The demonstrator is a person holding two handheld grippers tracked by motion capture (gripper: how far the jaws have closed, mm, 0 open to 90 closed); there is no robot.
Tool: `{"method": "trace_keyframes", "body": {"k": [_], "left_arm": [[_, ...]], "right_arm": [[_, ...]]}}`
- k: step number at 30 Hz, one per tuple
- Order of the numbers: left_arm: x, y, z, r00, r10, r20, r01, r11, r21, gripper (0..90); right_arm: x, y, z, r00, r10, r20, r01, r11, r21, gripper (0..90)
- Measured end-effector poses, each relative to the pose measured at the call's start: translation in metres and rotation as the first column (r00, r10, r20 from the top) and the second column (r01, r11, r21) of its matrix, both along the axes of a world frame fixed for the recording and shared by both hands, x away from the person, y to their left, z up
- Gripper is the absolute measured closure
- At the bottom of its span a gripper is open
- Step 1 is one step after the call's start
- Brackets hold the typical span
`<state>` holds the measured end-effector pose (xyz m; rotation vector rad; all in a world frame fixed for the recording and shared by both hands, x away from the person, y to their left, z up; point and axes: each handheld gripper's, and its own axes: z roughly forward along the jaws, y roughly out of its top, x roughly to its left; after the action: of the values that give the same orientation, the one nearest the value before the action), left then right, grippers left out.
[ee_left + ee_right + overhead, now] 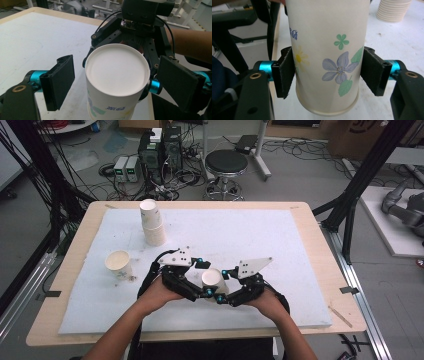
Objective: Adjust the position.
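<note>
**Handing the flowered cup across, upside down**

Over the near middle of the bench (pixel 300 225), the flowered paper cup (pixel 327 57) sits inverted, its flat base facing up. The right gripper (pixel 328 72) has its fingers (pixel 284 75) pressed against both sides of the cup. The left gripper (pixel 117 82) stands wide open, its fingers (pixel 60 82) clear of the wall. To my eye, the right grip should stay gentle so the thin wall doesn't buckle, and the left should back straight out without brushing it. The cup stack (pixel 152 222) and a lone upright cup (pixel 119 264) wait well apart.

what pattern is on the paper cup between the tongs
White paper cup printed with flowers: purple, yellow and small green ones with green leaves. Clearest in the right gripper view.
</note>
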<state>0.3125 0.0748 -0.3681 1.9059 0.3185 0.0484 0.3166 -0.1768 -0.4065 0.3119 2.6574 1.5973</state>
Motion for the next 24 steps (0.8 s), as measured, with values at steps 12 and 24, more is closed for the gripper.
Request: {"method": "trace_keyframes", "body": {"k": [12,24], "left_arm": [[-0.002,0.011,0.006,0.9998,-0.018,0.006,0.017,0.997,0.075,15.1],[0.002,0.01,0.007,0.9993,-0.037,0.0,0.037,0.9856,0.165,15.3]], "right_arm": [[0.002,0.004,0.012,0.999,0.009,0.043,-0.004,0.9934,-0.114,33.5],[0.001,0.017,0.024,0.994,0.063,0.09,-0.035,0.9577,-0.286,33.5]]}}
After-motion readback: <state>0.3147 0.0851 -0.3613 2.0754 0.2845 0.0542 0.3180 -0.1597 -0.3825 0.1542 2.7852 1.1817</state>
